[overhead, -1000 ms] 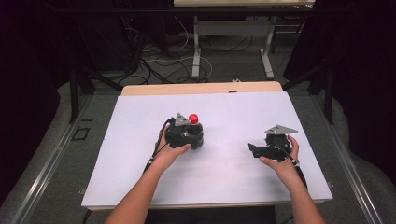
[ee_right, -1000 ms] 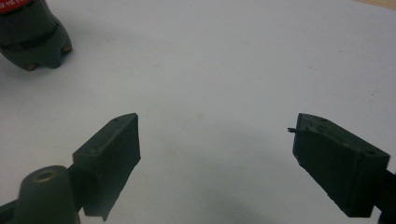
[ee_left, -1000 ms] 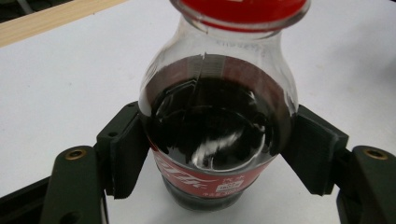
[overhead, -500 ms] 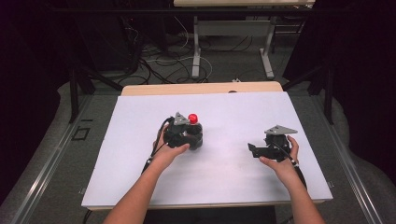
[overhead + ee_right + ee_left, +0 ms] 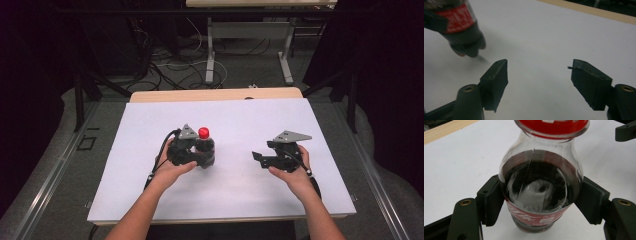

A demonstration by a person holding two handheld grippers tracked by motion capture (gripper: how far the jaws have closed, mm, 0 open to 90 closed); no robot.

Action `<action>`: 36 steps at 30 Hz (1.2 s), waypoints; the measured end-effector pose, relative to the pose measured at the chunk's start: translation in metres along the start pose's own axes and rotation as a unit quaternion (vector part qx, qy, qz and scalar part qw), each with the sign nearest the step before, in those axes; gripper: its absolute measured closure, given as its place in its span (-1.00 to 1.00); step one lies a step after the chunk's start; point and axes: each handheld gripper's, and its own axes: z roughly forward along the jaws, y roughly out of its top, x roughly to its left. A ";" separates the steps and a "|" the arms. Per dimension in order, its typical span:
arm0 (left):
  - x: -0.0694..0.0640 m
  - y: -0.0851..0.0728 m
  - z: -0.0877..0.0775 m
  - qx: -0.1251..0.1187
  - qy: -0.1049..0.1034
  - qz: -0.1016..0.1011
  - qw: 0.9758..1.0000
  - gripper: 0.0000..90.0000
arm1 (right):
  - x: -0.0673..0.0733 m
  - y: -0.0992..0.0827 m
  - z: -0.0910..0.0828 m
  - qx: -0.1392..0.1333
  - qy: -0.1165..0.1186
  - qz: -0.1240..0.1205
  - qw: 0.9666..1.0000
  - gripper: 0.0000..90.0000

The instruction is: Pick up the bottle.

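A: What is the bottle (image 5: pixel 541 182) made of?

B: Clear plastic, rounded at the shoulder, with a dark drink inside and a smooth red cap (image 5: pixel 203 132). A glossy red label (image 5: pixel 534 216) wraps the lower body.

A: Can you read it?

B: White script runs across the red band, but it is cut off and blurred; I cannot make out a word. There is a small white patch of fine print too, too small to tell.

A: Where is it?

B: Over the left middle of the matte white table (image 5: pixel 240 190), in the left gripper (image 5: pixel 192 152). In the left gripper view the two black ribbed pads press on either side of the body, at the top edge of the label.

A: And the right gripper (image 5: pixel 539 75)?

B: Nothing between its jaws. They have just been closing and stand partly apart over bare white surface. The pads are blocky black wedges, with brass-coloured screws at the knuckles. It is well to the right of the bottle, with a grey three-cornered plate (image 5: pixel 291 135) on top.

A: Anything beyond the white sheet?

B: A pale wooden strip (image 5: pixel 215 94) along the far edge.
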 end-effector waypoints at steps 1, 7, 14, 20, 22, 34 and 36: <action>-0.002 0.000 -0.001 -0.003 0.000 0.003 1.000 -0.33 | 0.005 0.005 -0.001 -0.004 0.009 -0.003 1.000 -0.25; -0.013 -0.002 -0.005 -0.006 -0.005 0.003 1.000 -0.33 | 0.041 0.039 -0.004 -0.013 0.056 -0.038 0.998 -0.13; -0.022 -0.007 -0.001 0.002 -0.018 0.009 1.000 -0.33 | 0.068 0.071 -0.007 -0.022 0.088 -0.055 0.994 -0.09; -0.025 -0.009 0.002 0.014 -0.023 0.020 0.999 -0.33 | 0.083 0.081 0.000 -0.027 0.106 -0.056 0.992 0.03; -0.026 -0.010 0.004 0.011 -0.023 0.022 0.999 -0.33 | 0.086 0.082 0.003 -0.023 0.109 -0.057 0.992 0.06; -0.042 -0.007 0.006 0.007 -0.037 0.036 0.999 -0.33 | 0.098 0.083 0.018 -0.008 0.114 -0.058 0.992 0.20; -0.045 -0.007 0.005 0.009 -0.041 0.038 0.998 -0.33 | 0.100 0.083 0.020 -0.009 0.113 -0.059 0.992 0.23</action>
